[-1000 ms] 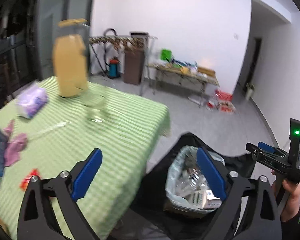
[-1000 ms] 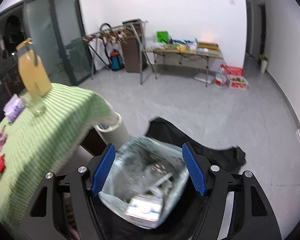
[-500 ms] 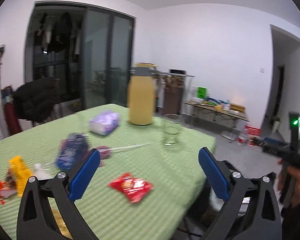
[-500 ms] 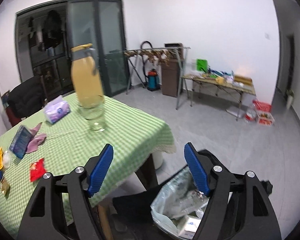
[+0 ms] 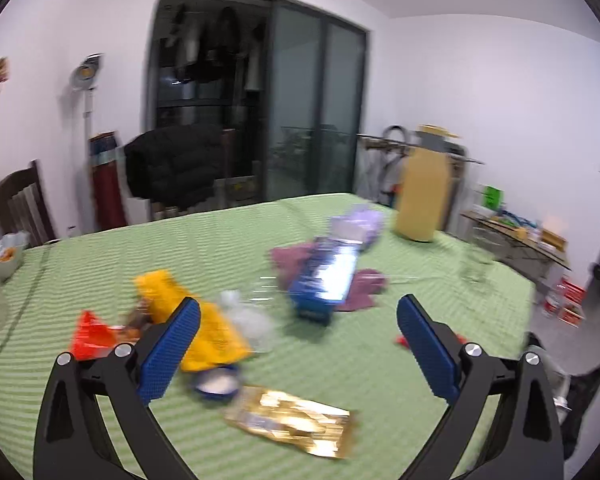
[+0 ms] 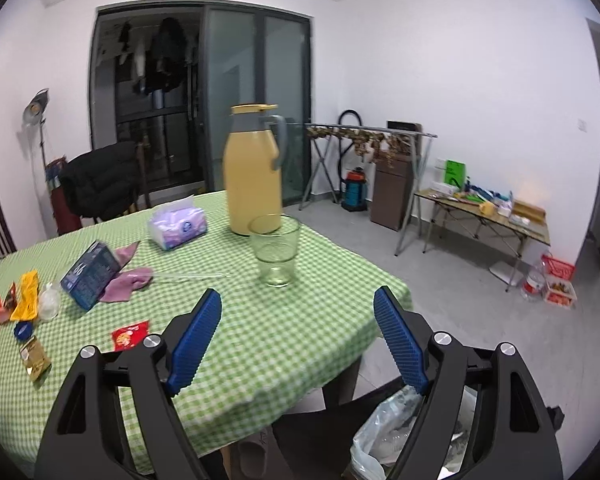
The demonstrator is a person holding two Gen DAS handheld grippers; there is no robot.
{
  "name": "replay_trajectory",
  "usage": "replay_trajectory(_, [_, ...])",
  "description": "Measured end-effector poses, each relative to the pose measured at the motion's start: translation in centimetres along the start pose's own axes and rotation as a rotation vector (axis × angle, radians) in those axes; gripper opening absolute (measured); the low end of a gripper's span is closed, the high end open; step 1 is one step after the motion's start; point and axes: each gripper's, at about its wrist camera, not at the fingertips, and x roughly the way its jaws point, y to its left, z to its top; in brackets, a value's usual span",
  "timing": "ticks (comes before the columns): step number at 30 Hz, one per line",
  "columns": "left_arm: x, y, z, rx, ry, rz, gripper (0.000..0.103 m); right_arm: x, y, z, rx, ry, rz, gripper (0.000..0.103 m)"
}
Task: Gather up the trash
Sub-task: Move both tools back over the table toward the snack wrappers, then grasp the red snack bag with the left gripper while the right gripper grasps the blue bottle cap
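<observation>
Right gripper (image 6: pixel 298 344): jaws wide apart, just been opening further, nothing between them. It hangs above the near corner of the table (image 6: pixel 292 336), which wears a green checked cloth. Trash bag (image 6: pixel 384 436), clear plastic with scraps inside, sits on the floor at 5 o'clock from that gripper, beside the table edge.

Left gripper (image 5: pixel 298 344): jaws also wide apart, empty, over the cloth; this view is motion-blurred.

Trash on the table, read from the left gripper:
- gold wrapper (image 5: pixel 296 420) at 6 o'clock, lying flat, closest.
- blue cap (image 5: pixel 216 386) at 7 o'clock, just beside the gold wrapper.
- yellow wrapper (image 5: pixel 198 328) at 9 o'clock, partly behind the left finger.
- red wrapper (image 5: pixel 94 334) farther out at 9 o'clock, touching the yellow one.
- clear crumpled plastic (image 5: pixel 246 320) at 10 o'clock, beside the yellow wrapper.
- blue box (image 5: pixel 326 280) at 12 o'clock, lying on a pink cloth (image 5: pixel 360 286).

In the right view a second red packet (image 6: pixel 130 334) lies alone at 9 o'clock.

Farther out: tissue pack (image 6: pixel 178 226), empty glass (image 6: pixel 275 256), and a yellow jug (image 6: pixel 254 168) upright directly behind the glass. A thin clear rod (image 6: pixel 196 277) lies between pink cloth and glass.
</observation>
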Motion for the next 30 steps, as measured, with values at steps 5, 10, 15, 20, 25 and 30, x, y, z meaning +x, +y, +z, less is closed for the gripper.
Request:
replay_trajectory(5, [3.3,8.8,0.3,-0.079,0.098,0.148,0.095,1.0,1.7,-0.3,-0.029,0.023,0.031,0.076])
replay_trajectory(10, [7.5,19.5,-2.1,-0.202,0.23,0.237,0.095,1.8,3.3,-0.9,-0.043,0.052,0.071,0.076])
replay_trajectory(15, [10.0,26.1,-5.4,-0.47,0.307,0.142,0.067,3.2,5.5,-1.3,-0.064,0.096,0.101,0.076])
replay_trajectory(20, [10.2,27.6,-6.7,-0.616,0.284,0.042,0.05,3.9,8.2,-1.8,-0.11,0.115,0.134,0.076])
replay_trajectory(25, [11.3,28.0,-8.2,-0.701,0.326,-0.02,0.014,4.6,11.2,-2.4,-0.151,0.141,0.18,0.076])
replay_trajectory(30, [7.9,27.9,-6.4,-0.71,0.176,-0.067,0.008,4.6,14.1,-2.8,-0.199,0.153,0.233,0.076])
